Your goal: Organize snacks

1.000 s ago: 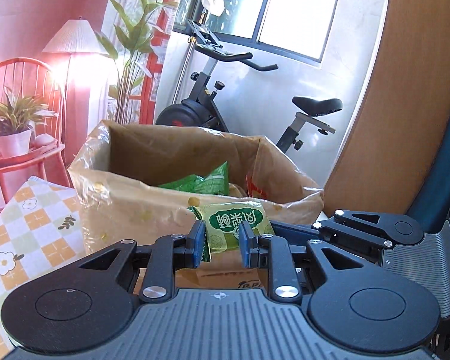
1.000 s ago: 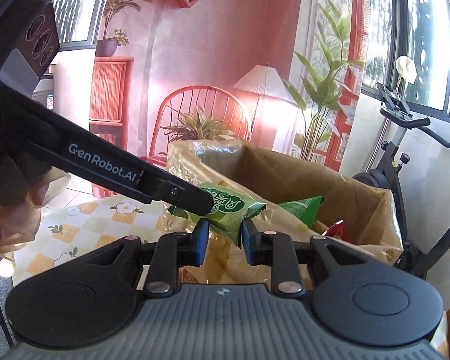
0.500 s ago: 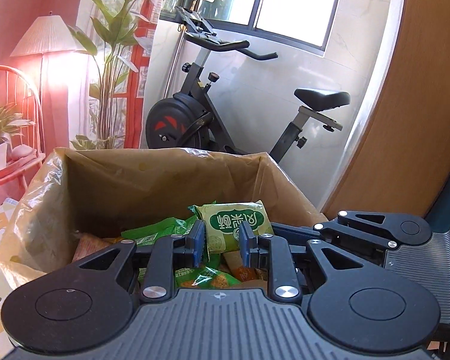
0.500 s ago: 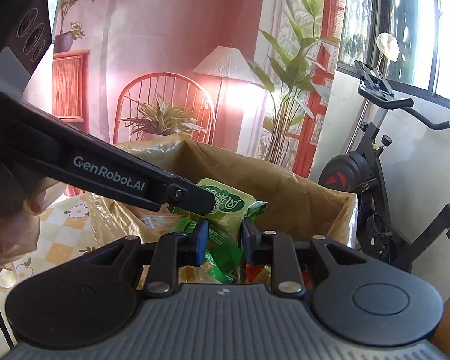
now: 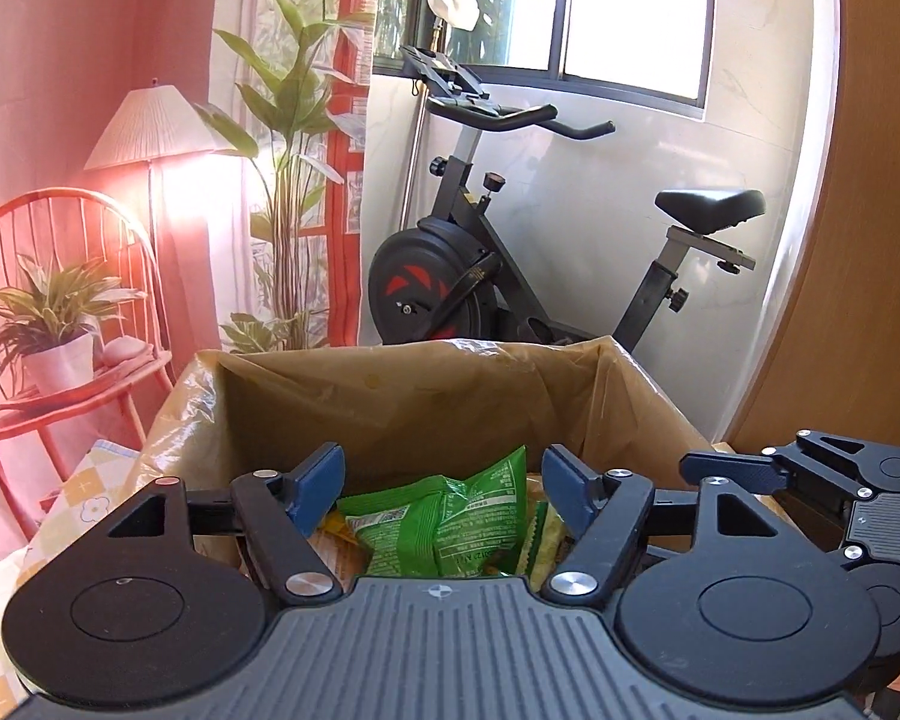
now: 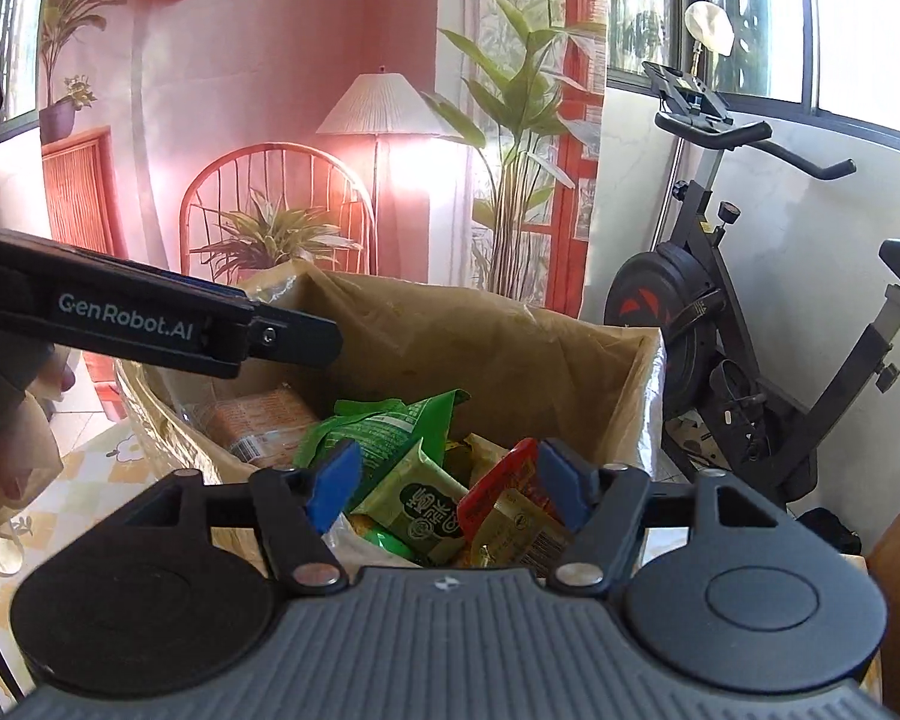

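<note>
So the snacks are all sitting in a cardboard box (image 5: 426,402) lined with a crinkly tan plastic bag, and it's a proper jumble in there. Biggest thing on top is a bright green snack bag (image 6: 384,426), puffy and creased, lying tilted across the middle. At about 5 o'clock from it there's a pale green packet (image 6: 417,504) with a round dark logo, and right of that a red and yellow packet (image 6: 510,504) wedged in at an angle. Over at 9 o'clock of the pile lies an orange wrapped packet (image 6: 258,420) against the box wall.

Both grippers hover over the open box. The left gripper (image 5: 444,483) has its blue pads spread wide with nothing between them, just the green bag lying below. Same for the right gripper (image 6: 450,483), jaws apart and empty.

A second ago both were pinching the same pale green packet, one from each side, out in front of the box. Since then they've carried it over the box, both sets of jaws have just been opening, and the packet is now down in the pile.
</note>
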Action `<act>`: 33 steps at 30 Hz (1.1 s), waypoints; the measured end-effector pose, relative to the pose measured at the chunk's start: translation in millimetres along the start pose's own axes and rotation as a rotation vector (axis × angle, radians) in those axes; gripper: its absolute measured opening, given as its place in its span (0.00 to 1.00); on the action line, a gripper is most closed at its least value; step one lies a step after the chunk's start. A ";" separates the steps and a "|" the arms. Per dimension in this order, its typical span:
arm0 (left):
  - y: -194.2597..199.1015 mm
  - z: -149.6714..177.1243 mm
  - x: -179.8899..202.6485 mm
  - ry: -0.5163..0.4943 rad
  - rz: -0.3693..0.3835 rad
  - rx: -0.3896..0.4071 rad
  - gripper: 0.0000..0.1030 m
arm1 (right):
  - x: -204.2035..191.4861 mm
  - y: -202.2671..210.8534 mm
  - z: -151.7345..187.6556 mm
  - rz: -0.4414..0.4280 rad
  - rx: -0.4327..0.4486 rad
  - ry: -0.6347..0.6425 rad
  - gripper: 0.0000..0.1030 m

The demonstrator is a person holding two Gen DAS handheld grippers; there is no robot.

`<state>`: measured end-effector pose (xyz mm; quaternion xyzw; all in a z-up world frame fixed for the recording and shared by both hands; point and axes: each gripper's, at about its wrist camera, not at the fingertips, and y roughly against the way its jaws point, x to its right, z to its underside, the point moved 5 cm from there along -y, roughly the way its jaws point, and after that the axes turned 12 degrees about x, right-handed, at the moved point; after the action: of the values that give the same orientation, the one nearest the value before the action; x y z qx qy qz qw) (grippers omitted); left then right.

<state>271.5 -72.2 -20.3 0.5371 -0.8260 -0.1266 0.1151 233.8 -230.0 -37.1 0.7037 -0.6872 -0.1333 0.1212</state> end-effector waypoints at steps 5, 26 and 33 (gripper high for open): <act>36.0 -19.0 -1.7 -0.034 -0.038 0.076 0.85 | 0.2 26.6 -18.2 0.058 0.044 -0.045 0.88; 173.9 -41.2 -1.3 -0.021 -0.244 0.222 0.91 | -32.9 143.8 -57.1 0.136 0.220 -0.154 0.97; 185.0 -46.3 -7.6 0.003 -0.291 0.238 0.91 | -39.0 158.5 -57.9 0.132 0.214 -0.147 0.97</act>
<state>131.0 3.1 84.5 0.6608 -0.7487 -0.0425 0.0326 105.3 -195.9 73.9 0.6543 -0.7493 -0.1020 0.0032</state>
